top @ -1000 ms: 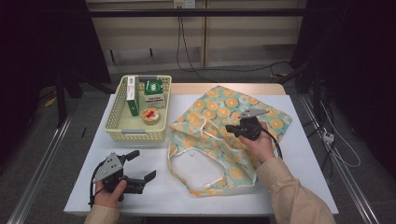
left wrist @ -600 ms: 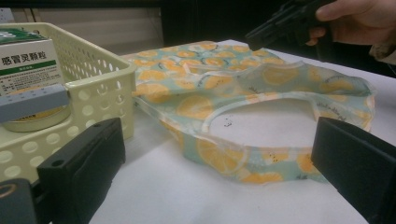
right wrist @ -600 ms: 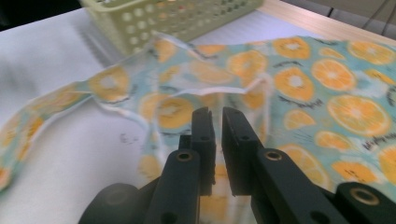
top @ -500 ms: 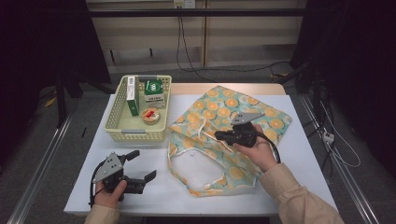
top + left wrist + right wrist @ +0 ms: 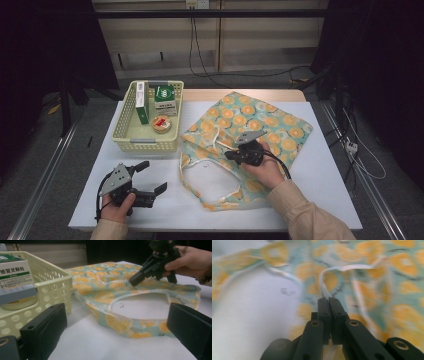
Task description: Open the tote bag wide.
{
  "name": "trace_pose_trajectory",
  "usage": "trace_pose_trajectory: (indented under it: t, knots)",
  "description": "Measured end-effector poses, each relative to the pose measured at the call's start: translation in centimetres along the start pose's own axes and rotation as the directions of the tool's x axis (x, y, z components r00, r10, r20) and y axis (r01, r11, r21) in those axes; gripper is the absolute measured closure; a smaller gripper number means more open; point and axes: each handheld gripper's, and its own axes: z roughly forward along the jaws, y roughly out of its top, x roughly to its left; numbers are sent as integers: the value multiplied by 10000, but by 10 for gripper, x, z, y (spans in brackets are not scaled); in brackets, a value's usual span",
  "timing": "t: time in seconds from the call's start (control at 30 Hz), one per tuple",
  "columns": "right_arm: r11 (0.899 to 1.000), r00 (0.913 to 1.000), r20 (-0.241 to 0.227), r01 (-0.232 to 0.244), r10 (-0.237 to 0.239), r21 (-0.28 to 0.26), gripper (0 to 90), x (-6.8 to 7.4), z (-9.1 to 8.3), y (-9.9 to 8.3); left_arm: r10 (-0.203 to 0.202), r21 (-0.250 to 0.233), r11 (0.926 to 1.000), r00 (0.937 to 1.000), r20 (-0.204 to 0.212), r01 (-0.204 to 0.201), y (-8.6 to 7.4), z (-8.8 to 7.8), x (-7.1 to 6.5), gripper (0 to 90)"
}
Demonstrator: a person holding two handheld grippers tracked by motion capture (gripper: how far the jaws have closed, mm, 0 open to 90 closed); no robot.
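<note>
We see a fabric bag [image 5: 250, 135] printed with orange slices lying flat on the white table [image 5: 320, 190], its long axis running from the near left to the far right corner, its open mouth and white-edged handle loop [image 5: 210, 172] turned toward the near side. Our right gripper [image 5: 231, 155] sits over the bag's middle, jaws pressed together on a white strap [image 5: 325, 287] of the bag. Our left gripper [image 5: 152, 177] rests on bare table near the front edge, jaws spread wide and holding nothing. A pale yellow basket [image 5: 145, 144] with boxes [image 5: 165, 99] and a round tin [image 5: 161, 124] stands just left of the bag. Bare table lies along the front edge and to the bag's right.
</note>
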Motion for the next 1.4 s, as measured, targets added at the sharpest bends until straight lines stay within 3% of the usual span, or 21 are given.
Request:
trace_pose_trajectory:
  t: [0.07,0.13,0.37,0.57,0.77,0.93,1.0,1.1,1.23,1.4]
  knots:
    - [9987,9987,162,-477,480,-199,880,-11,-4,-3,54,20,10000,10000,11,-54,0,0,0,28]
    - [9977,9977,260,-621,628,-257,874,-16,-7,-5,17,-30,10000,10000,-6,-17,1,0,0,27]
    - [9976,9939,865,-663,680,-224,636,-17,-8,-5,33,-60,10000,10000,-21,-33,2,-1,-1,27]
    - [9933,9871,1124,-1113,1141,-310,611,-25,-12,-9,54,-25,10000,10000,-16,-54,1,-1,-1,27]
    - [9945,9818,1591,-1050,1035,7,630,-29,-11,-13,139,61,9999,9999,-32,-139,1,0,-1,27]
    - [9908,9851,1065,-1328,1350,-270,585,-34,-7,-18,156,64,9999,9999,-29,-156,0,0,1,27]
    - [9915,9871,931,-1294,1300,-115,545,-30,-5,-17,153,93,9998,9999,-40,-153,0,0,1,27]
    - [9905,9903,328,-1360,1352,227,484,-23,1,-17,164,113,9998,9999,-8,-164,0,0,1,28]
    - [9948,9951,620,-815,777,617,485,-16,6,-20,66,62,10000,10000,7,-66,0,0,0,27]
    - [9957,9952,847,-560,497,732,608,-18,5,-19,122,87,9999,9999,4,-122,0,1,0,27]
